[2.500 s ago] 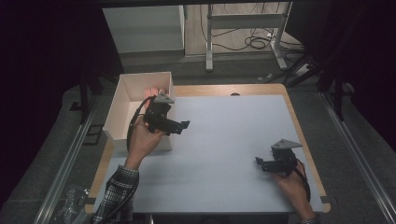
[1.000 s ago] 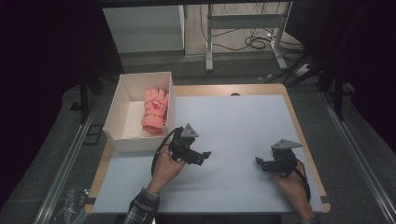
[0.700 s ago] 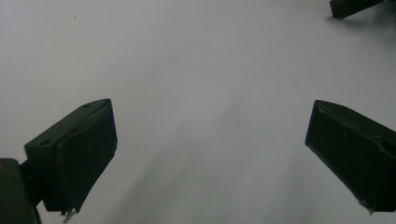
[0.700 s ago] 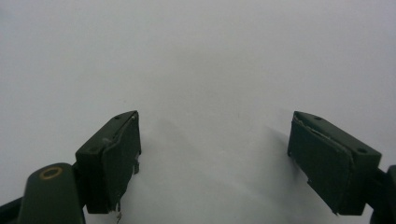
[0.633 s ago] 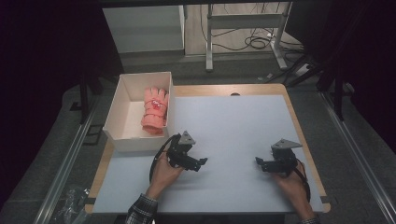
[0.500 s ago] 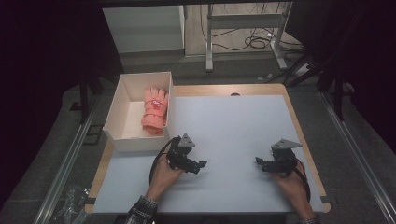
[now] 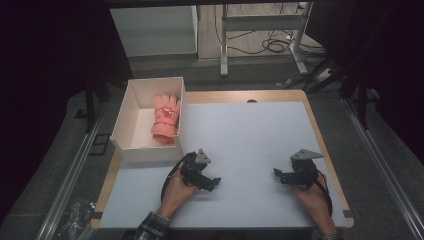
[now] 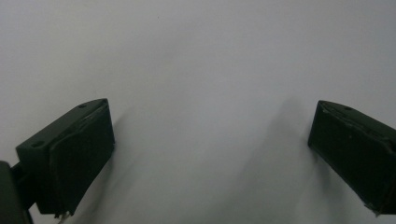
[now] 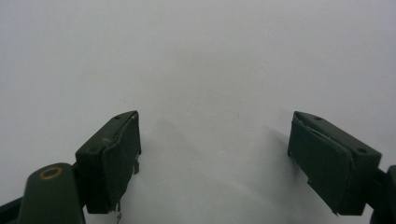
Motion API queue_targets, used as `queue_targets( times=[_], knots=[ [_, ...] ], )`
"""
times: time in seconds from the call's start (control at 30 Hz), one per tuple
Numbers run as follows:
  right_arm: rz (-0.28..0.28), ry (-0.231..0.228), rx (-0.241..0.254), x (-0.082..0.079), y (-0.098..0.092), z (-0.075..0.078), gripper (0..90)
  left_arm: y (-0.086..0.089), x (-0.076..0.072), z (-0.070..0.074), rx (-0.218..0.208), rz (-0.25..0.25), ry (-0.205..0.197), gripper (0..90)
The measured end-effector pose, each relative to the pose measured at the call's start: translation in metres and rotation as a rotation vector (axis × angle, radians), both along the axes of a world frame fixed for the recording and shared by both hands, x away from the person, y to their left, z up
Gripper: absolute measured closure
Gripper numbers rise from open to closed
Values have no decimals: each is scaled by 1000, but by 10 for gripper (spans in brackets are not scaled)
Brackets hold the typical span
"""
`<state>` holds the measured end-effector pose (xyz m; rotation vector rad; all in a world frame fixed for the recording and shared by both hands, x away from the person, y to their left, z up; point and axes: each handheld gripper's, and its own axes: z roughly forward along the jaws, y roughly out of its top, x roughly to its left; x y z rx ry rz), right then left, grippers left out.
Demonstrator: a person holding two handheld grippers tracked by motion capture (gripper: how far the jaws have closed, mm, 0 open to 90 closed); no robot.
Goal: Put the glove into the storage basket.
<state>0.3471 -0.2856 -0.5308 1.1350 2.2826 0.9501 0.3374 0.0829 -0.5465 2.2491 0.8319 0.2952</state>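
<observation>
The broad white-topped counter with a pale wooden rim carries everything here. At its far left corner, partly overhanging the left edge, stands an open white rectangular cardboard box. Inside the box, against its right wall, lies a salmon-pink padded winter glove, fingers toward the far edge and cuff toward the near one (it rests wholly within the box walls, touched by neither claw).

Near the near edge, left of the middle, the person's left hand holds the left claw, a black two-jaw tool topped by a grey three-cornered plate, low over bare white counter just beside the box's near right corner and well apart from the glove. Its jaws have just been opening and stand wide, with nothing between them; the left gripper view shows the left claw close over plain white surface.

Toward the near right corner, the right hand holds the right claw, pointing toward the middle of the counter. In the right gripper view the right claw is likewise spread wide and empty above the white top.
</observation>
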Motion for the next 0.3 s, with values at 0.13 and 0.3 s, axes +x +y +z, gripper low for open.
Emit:
queue_targets(
  times=[0.13,0.3],
  knots=[
    [0,0,-1,0,0,0,174,0,0,0,2,-1,0,4],
    [0,0,0,0,0,0,174,-1,-1,0,10,1,-4,3]
  ],
)
